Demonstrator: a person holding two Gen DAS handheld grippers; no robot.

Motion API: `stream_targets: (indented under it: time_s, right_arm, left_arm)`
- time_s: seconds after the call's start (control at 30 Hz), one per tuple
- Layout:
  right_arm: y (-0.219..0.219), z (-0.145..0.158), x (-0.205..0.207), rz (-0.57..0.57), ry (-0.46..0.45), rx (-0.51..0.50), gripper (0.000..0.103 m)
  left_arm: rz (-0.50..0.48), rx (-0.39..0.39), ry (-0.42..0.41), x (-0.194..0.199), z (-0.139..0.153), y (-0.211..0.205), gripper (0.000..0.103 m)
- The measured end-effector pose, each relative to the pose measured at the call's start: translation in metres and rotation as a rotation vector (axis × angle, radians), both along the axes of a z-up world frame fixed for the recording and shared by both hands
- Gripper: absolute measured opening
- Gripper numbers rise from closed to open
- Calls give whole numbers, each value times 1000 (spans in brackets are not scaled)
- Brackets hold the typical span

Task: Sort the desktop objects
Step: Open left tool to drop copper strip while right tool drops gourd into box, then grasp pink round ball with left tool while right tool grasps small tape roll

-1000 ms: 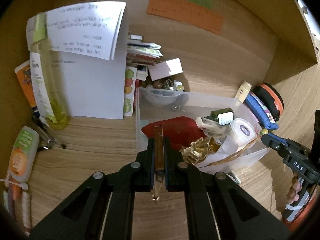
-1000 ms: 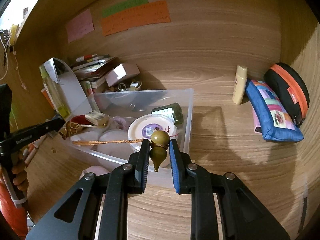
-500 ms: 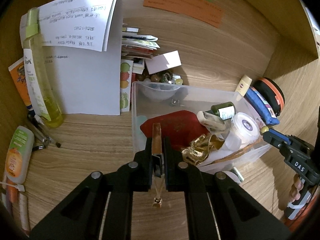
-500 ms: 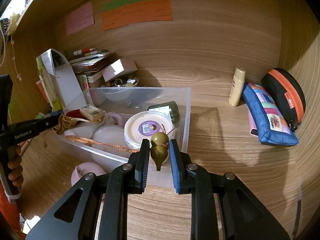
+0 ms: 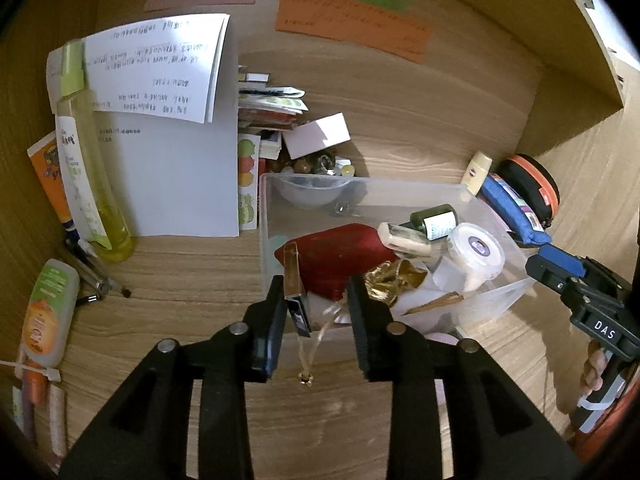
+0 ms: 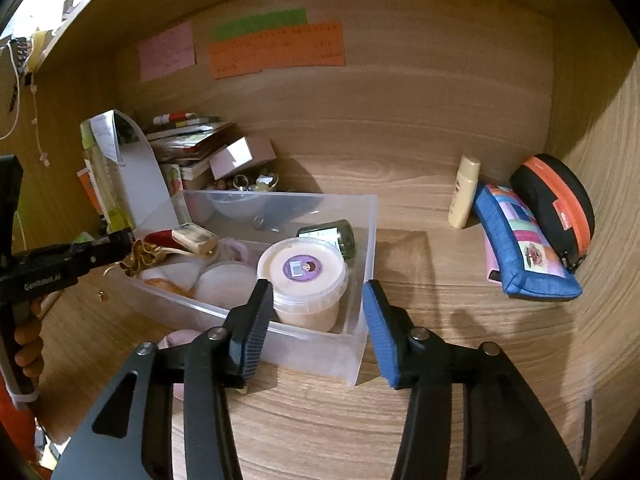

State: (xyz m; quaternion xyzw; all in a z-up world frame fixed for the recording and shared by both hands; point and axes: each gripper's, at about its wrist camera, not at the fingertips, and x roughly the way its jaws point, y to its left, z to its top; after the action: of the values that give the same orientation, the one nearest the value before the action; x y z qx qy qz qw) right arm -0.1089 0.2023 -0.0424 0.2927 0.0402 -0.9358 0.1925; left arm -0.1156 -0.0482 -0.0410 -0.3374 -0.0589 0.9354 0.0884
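My left gripper (image 5: 316, 300) hangs over the near left corner of the clear plastic bin (image 5: 400, 190), its jaws opening. A thin wooden strip (image 5: 292, 268) with a black end and a gold tassel leans on the left pad; the right pad stands clear of it. My right gripper (image 6: 316, 312) is over the bin's (image 6: 372, 240) near wall, jaws opening, nothing between them. A braided cord (image 5: 436, 304) lies slack in the bin; its gourd bead is hidden. Also inside are a red pouch (image 5: 340, 256), gold foil (image 5: 392, 280), a white tub (image 6: 304, 272) and a green bottle (image 6: 332, 236).
Left of the bin stand a white paper holder (image 5: 180, 168) and a yellow-green bottle (image 5: 88, 184), with pens (image 5: 96, 276) and an orange tube (image 5: 48, 320) on the desk. A cream bottle (image 6: 464, 192), blue pencil case (image 6: 524, 256) and black-orange case (image 6: 556, 204) sit right. Wooden walls enclose three sides.
Both grippers have opened. The gourd bead has left the right gripper and its cord has gone slack into the bin. The left pads no longer pinch the wooden strip.
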Motion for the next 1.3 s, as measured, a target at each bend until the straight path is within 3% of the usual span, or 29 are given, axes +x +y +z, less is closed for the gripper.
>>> stream_targets:
  time_s: [0.27, 0.4, 0.87, 0.93, 1.03, 1.3]
  right_arm:
    - [-2, 0, 13, 28, -12, -12, 47]
    - [-3, -3, 19, 34, -21, -22, 61]
    - [-6, -13, 41, 67, -15, 8, 61]
    - [-5, -16, 43, 71, -20, 13, 62]
    - [-2, -21, 45, 69, -29, 20, 72]
    - [7, -32, 44, 56, -38, 39, 72]
  left_arm:
    - [5, -8, 28, 13, 7, -1, 37]
    - [7, -16, 42, 22, 11, -2, 38]
    - [-9, -43, 31, 49, 2, 15, 55]
    - [-13, -48, 20, 51, -3, 20, 56]
    - [-30, -41, -13, 50, -12, 27, 57]
    - [-103, -49, -116, 41, -40, 57, 58]
